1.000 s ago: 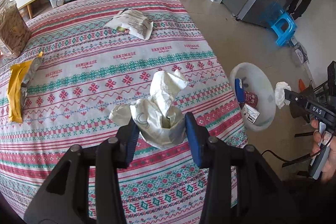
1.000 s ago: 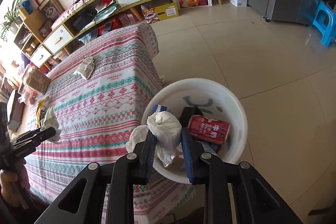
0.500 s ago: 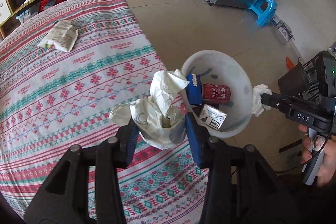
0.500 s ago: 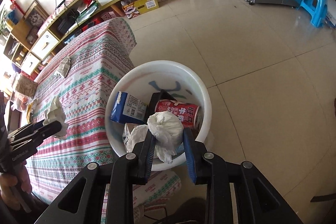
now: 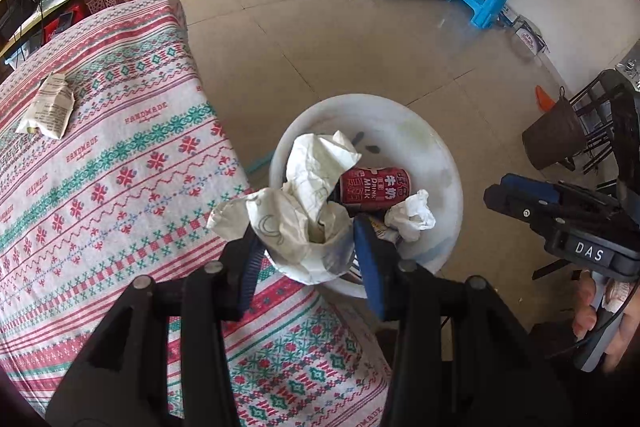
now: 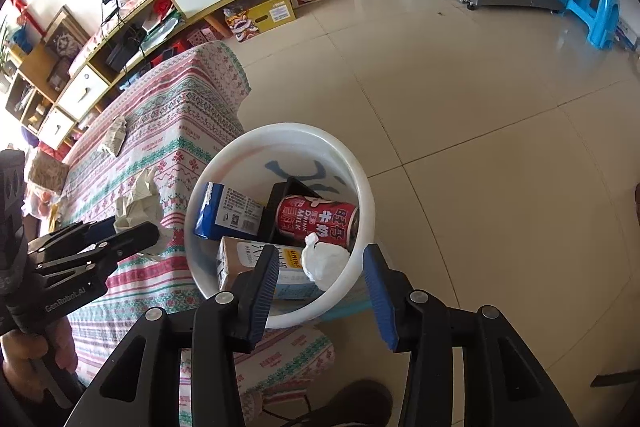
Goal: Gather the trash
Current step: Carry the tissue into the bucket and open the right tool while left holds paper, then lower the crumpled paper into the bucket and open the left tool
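Left wrist view: my left tongs (image 5: 306, 255) are clamped on a crumpled wrapper (image 5: 304, 211), both blue pads pressed into its sides. The wrapper hangs over the near rim of the white bin (image 5: 448, 163), which stands on the tile floor just beside the table (image 5: 100, 167) with its patterned cloth. Down in the bin I see a red can (image 5: 374, 189) lying on its side and a small white tissue wad (image 5: 412, 215) next to it. Farther back on the cloth lies a folded printed packet (image 5: 46, 107), well apart from the bin. At the right edge my right tongs (image 5: 504, 193) point toward the bin, with my right hand (image 5: 600, 327) on the handle below.

From the right wrist view, my right tongs (image 6: 320, 283) are opening, and nothing is pressed between the pads. The tissue wad (image 6: 324, 259) sits loose inside the bin (image 6: 280, 135), in the gap as seen from here but touching neither pad. It rests against the red can (image 6: 316, 219) and on a brown and white carton (image 6: 248, 259). A blue carton (image 6: 226, 213) leans against the far left wall, and a black tray (image 6: 288, 191) shows behind the can. To the left, my left tongs (image 6: 132, 231) hold the wrapper (image 6: 140, 199) over the table edge (image 6: 168, 131), and my left hand (image 6: 28, 351) grips the handle at the lower left. The packet (image 6: 114, 137) lies farther up the cloth.
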